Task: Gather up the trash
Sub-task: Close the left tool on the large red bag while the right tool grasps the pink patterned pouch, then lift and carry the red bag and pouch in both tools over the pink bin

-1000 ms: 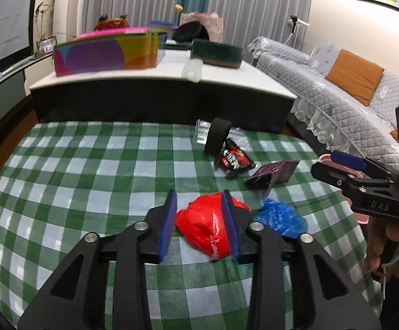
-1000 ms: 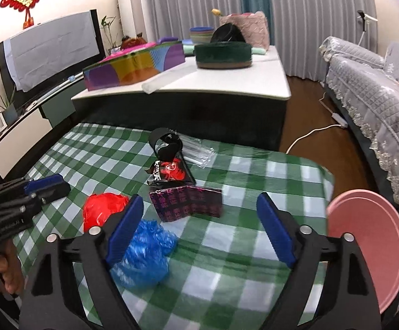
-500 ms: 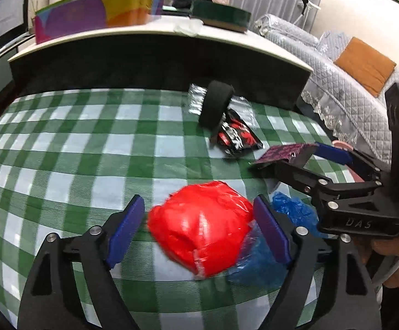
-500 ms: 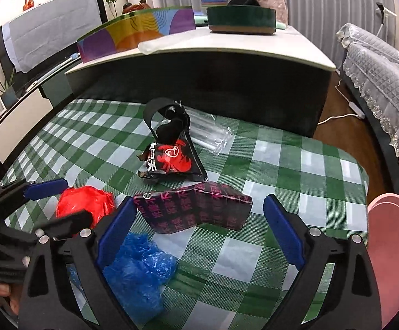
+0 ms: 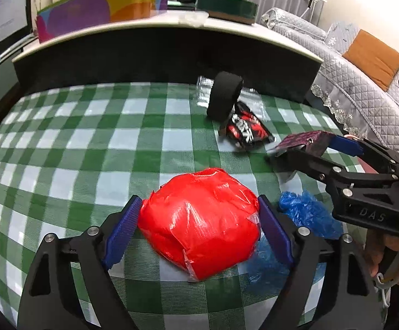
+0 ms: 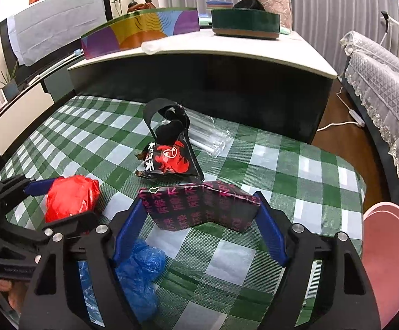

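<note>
A: Checked tablecloth status?
B: Left gripper spread wide, pads flanking the red bag. Right gripper closing around the dark wrapper; blue bag beside it.

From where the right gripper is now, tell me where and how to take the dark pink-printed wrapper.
Take the dark pink-printed wrapper by its two short ends, coming from the near side. It stands tented on the checked cloth, folded mid-length, so the ends face outward. The right gripper already straddles them and is closing.
</note>
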Tool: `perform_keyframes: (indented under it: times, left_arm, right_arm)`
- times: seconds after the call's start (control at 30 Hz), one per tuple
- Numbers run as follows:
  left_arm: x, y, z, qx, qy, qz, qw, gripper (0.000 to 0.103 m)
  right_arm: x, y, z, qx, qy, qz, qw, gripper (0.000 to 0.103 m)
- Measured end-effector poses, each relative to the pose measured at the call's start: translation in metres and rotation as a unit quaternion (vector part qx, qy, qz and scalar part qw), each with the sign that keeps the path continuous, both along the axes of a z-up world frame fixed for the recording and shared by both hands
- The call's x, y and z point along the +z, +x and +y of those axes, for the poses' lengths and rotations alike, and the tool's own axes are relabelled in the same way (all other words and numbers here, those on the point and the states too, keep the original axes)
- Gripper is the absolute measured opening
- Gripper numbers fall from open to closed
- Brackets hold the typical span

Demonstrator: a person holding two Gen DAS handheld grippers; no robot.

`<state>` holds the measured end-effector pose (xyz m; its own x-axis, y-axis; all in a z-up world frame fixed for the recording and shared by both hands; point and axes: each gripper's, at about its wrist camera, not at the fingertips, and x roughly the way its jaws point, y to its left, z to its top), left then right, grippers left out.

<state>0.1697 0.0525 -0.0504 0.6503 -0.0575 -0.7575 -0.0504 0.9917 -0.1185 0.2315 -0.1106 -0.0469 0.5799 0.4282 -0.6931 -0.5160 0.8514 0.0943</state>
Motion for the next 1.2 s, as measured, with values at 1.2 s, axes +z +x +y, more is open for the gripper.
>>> perform_keyframes:
  times: [1.2]
  left_arm:
    - [0.091,-0.066,-0.027,-0.026,0.039,-0.152,0.9873,0.080]
  right_arm:
    - [0.141,-0.106,-0.098,-0.076,0.012,-0.136,0.988,0.076]
